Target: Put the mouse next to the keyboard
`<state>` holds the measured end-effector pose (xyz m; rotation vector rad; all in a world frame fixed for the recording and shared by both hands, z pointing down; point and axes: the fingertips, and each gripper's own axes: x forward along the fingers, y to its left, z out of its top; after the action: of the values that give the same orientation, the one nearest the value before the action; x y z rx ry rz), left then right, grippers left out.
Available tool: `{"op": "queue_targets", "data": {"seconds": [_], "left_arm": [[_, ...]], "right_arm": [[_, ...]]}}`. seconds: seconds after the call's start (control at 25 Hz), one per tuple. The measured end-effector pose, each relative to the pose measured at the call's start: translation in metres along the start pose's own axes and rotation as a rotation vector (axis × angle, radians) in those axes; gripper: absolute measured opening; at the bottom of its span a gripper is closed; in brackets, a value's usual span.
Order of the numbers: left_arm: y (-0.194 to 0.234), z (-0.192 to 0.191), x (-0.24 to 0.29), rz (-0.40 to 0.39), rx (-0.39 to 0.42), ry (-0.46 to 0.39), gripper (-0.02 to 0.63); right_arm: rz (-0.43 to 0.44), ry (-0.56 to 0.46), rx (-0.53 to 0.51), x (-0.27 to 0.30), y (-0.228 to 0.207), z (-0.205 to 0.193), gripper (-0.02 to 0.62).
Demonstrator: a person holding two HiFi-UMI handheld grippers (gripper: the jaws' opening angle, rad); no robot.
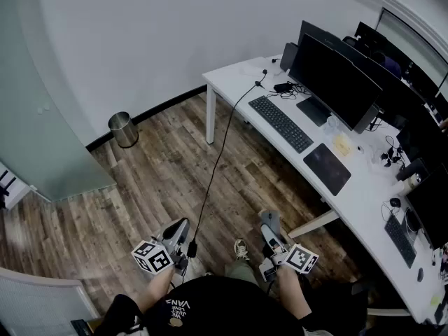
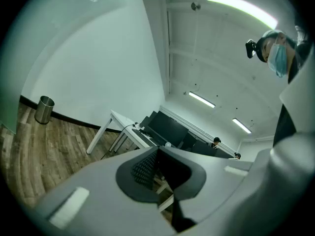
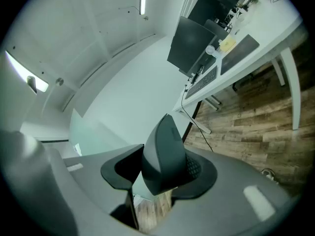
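A dark grey mouse (image 3: 166, 149) stands on edge between the jaws of my right gripper (image 1: 270, 231), which is shut on it; it also shows as a grey lump (image 1: 269, 220) at the gripper's tip in the head view. I hold it low over the wooden floor, well short of the white desk (image 1: 231, 75). The black keyboard (image 1: 280, 122) lies on that desk in front of a wide monitor (image 1: 334, 82), with a dark mouse pad (image 1: 327, 168) to its right. My left gripper (image 1: 179, 231) is beside the right one, its jaws together on nothing.
A black cable (image 1: 218, 161) runs from the desk down to the floor between the grippers. A metal bin (image 1: 123, 129) stands by the wall at left. A second keyboard (image 1: 400, 239) and small clutter lie further along the desk. A desk leg (image 1: 209, 115) stands ahead.
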<state>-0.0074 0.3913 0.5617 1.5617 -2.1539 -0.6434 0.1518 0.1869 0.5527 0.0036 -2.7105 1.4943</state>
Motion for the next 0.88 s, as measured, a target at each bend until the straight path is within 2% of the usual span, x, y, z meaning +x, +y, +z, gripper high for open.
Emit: {"op": "queue_targets", "data": {"seconds": [0.12,0.44,0.64,0.88], "left_arm": [[-0.003,-0.001,0.01,-0.003,0.001,0.016,0.002],[-0.003,0.006,0.054,-0.008,-0.009,0.039,0.002],[-0.001,0.013,0.1,-0.01,-0.004,0.032,0.002],[-0.011,0.015,0.166,-0.011,-0.001,0.032,0.002]], "right_arm": [[-0.05,0.002,0.022,-0.001,-0.014,0.004,0.19],[-0.003,-0.029,0.008,0.021,-0.02,0.05,0.19],[-0.016,-0.057,0.015,0.033,-0.048,0.092,0.19],[-0.084,-0.086,0.072,0.038,-0.1,0.145,0.191]]}}
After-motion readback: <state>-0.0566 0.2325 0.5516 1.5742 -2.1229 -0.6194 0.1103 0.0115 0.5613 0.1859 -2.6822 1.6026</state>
